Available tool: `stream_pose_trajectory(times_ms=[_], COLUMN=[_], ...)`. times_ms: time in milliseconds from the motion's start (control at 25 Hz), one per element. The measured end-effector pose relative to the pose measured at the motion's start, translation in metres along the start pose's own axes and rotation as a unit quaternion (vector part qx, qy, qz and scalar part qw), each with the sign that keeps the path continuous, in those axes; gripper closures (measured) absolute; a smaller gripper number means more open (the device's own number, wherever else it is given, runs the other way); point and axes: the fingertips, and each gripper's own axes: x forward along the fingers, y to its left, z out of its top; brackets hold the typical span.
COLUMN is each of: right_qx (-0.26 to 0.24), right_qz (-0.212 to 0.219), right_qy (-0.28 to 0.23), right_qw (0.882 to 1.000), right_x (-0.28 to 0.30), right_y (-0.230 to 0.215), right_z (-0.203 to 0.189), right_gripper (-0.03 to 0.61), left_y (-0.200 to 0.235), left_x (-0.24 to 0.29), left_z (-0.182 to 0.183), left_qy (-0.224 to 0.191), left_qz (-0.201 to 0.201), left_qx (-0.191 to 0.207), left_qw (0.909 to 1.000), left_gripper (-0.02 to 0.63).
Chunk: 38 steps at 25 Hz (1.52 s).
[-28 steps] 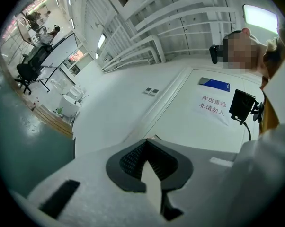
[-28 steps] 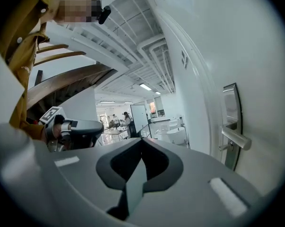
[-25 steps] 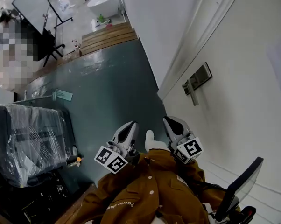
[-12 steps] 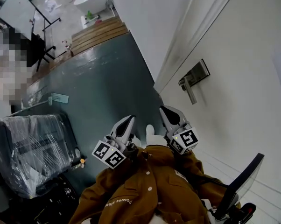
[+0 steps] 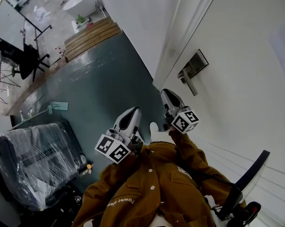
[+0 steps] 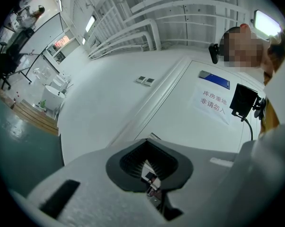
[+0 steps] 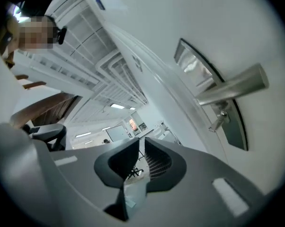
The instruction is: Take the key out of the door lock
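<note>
Both grippers held up before the chest, holding nothing.
The white left gripper (image 5: 131, 113), with its black-and-white marker cube, points forward with its jaws together. The matching right gripper (image 5: 166, 95) reaches further ahead on a brown-sleeved arm (image 5: 192, 160), its jaws all but touching.

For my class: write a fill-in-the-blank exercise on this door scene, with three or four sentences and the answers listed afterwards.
1. The key sticks out of the lock just ___ the lever handle.
2. The door is painted ___.
3. Between the jaws of the right gripper there is ___.
4. The left gripper is farther from the lever handle than the ___ one.

Missing words: below; white; nothing; right
</note>
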Motion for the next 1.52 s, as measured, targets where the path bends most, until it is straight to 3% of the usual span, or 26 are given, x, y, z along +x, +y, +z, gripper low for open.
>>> stream_pose_trajectory(times_ms=[80,200,360,600,960,1320,1520], right_qx=[0.062,0.155,0.233,0.335,0.389,0.407,0.415], right_qz=[0.0,-0.016,-0.052,-0.048,-0.061,-0.069,-0.058], right_qy=[-0.024,-0.075,-0.132,-0.207,-0.27,-0.305,-0.319], right_qw=[0.998,0.985,0.962,0.918,0.879,0.858,0.85], right_x=[0.005,0.007,0.003,-0.003,0.003,0.004,0.003], right_y=[-0.019,-0.05,-0.087,-0.115,-0.15,-0.166,-0.163], right_z=[-0.002,0.0,-0.003,0.002,0.012,0.012,0.016], right_gripper=[0.5,0.497,0.498,0.468,0.469,0.482,0.547], left_y=[-0.002,-0.005,-0.004,0.0,-0.001,0.003,0.005], left_x=[0.002,0.002,-0.002,-0.008,0.003,0.003,0.0], left_z=[-0.002,-0.006,-0.007,-0.005,-0.008,-0.003,-0.001], left_qy=[0.006,0.013,0.016,0.019,0.03,0.028,0.028], left_qz=[-0.004,-0.009,-0.01,-0.008,-0.011,0.001,0.002], left_qx=[0.0,-0.003,-0.006,-0.007,-0.005,0.011,0.009], left_qw=[1.0,0.9999,0.9998,0.9998,0.9995,0.9996,0.9996], left_gripper=[0.615,0.615,0.615,0.615,0.615,0.615,0.615])
